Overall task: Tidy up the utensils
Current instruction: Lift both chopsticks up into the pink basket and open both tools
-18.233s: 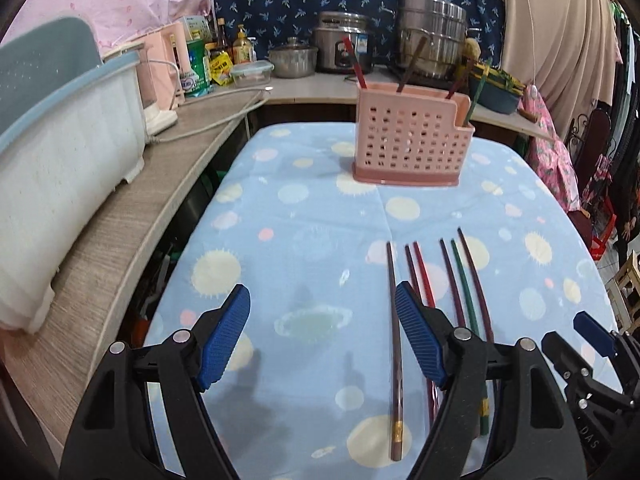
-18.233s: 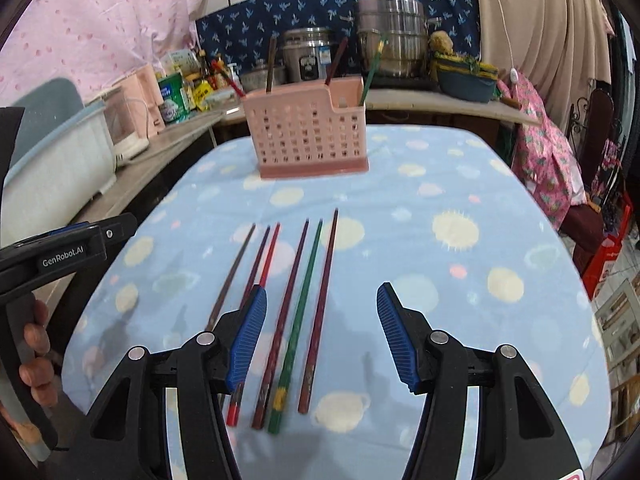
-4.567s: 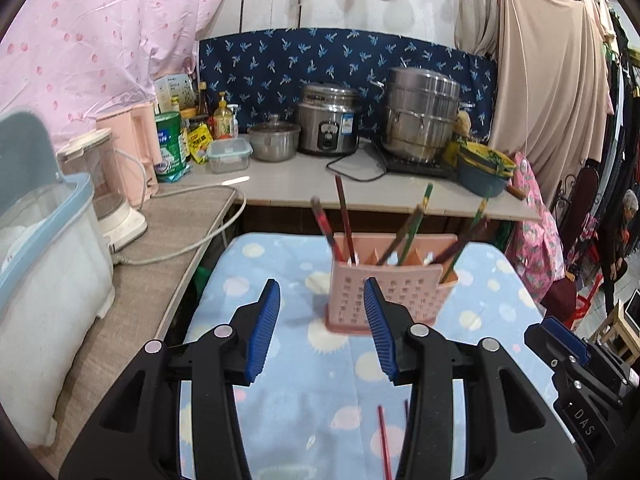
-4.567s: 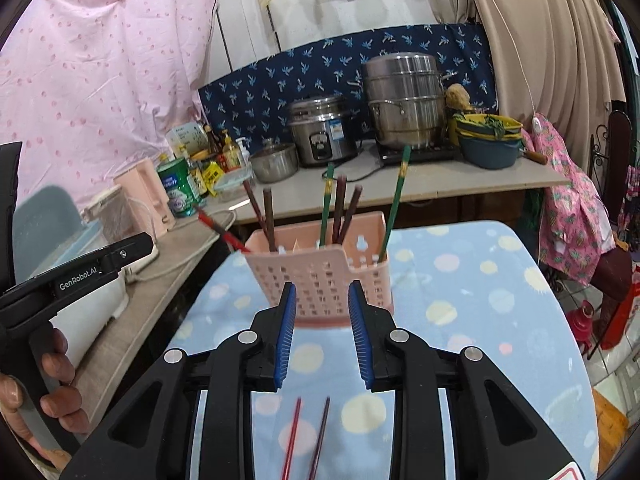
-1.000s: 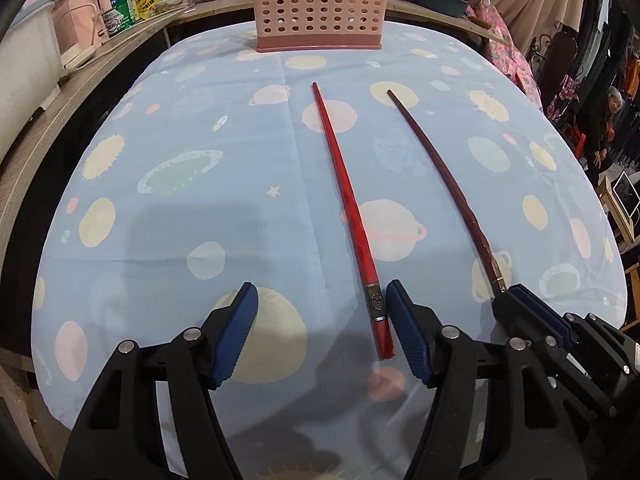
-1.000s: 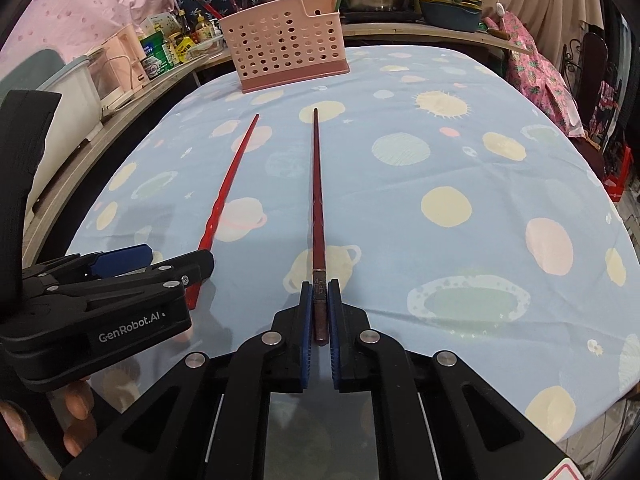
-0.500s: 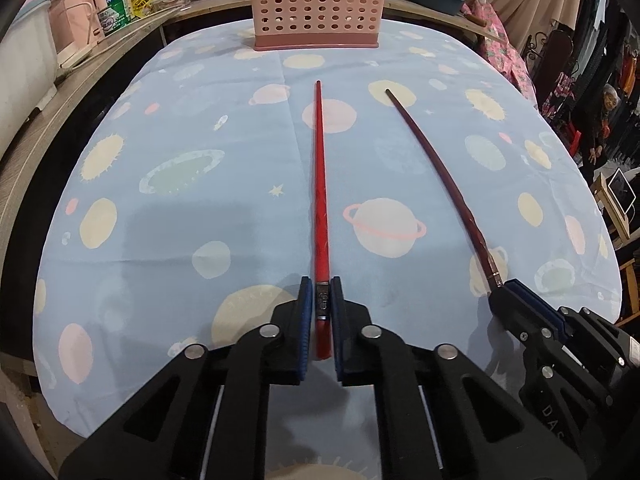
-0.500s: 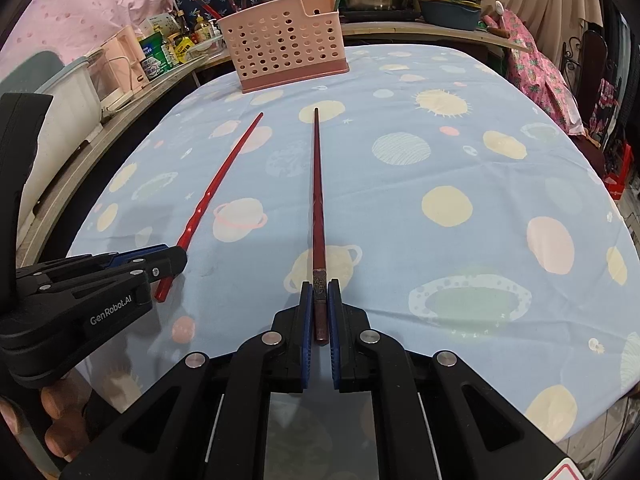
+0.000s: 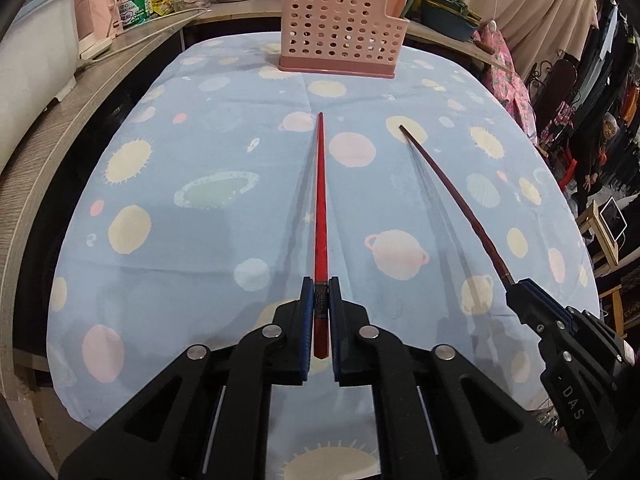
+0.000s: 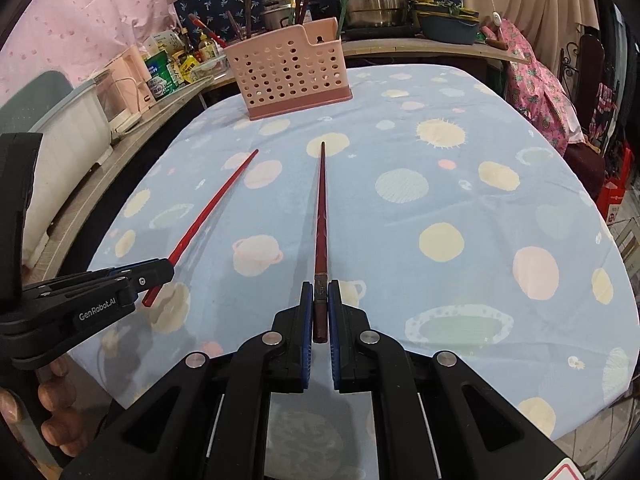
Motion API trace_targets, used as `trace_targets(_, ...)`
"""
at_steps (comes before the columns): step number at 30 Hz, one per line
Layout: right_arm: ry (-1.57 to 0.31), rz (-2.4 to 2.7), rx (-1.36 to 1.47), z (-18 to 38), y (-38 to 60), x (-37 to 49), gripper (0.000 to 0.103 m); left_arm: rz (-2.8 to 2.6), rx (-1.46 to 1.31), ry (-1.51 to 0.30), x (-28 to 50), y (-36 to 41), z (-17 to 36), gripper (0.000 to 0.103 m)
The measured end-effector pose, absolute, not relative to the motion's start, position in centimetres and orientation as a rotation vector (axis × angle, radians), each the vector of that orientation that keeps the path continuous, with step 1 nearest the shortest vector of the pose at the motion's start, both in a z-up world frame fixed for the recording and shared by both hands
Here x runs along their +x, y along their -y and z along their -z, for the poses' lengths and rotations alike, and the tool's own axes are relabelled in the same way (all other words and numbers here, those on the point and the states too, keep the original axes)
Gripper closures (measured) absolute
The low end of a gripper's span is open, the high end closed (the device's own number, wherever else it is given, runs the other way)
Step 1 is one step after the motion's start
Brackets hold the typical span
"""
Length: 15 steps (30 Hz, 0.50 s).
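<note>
A table (image 9: 168,208) with rounded corners fills both views, under a soft pale-blue cloth printed with suns, planets and dots; faint fold creases cross it. Along its left side runs a wood-grain counter (image 9: 60,128) with a white plastic tub (image 9: 28,52), tins and bottles too small to read. At the far end of the table stands a pink plastic caddy (image 9: 340,36), boxy, its walls pierced with rows of round holes; chopsticks stick out of its top, cut off by the frame in the left view.

The left gripper (image 9: 321,300), matte black with blue ribbed pads, pinches the thick end of a glossy bright-red chopstick (image 9: 320,200), which points straight at the caddy with its tip off the cloth and a shadow beside it. The right gripper (image 10: 321,300) is clamped the same way on a dark maroon chopstick (image 10: 321,208), thin and tapering, with a metal band near the pads. Each stick's butt end pokes out behind the pads.

A hand (image 10: 52,400) shows only as fingers under the left gripper, at the picture's edge.
</note>
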State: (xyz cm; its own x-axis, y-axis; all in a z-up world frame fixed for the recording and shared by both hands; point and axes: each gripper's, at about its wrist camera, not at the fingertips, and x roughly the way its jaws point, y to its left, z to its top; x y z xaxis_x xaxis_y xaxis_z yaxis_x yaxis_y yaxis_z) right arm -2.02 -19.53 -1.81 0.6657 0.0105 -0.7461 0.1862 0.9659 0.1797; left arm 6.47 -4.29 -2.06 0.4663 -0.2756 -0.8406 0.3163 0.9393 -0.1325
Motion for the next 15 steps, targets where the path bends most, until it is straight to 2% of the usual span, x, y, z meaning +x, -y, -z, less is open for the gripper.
trace_targets(15,-0.634,0.070,0.298,-7.7,21.6,0.9,0.096,0.358,-0.037,-0.860,9.3,2.3,-6.6,0.096)
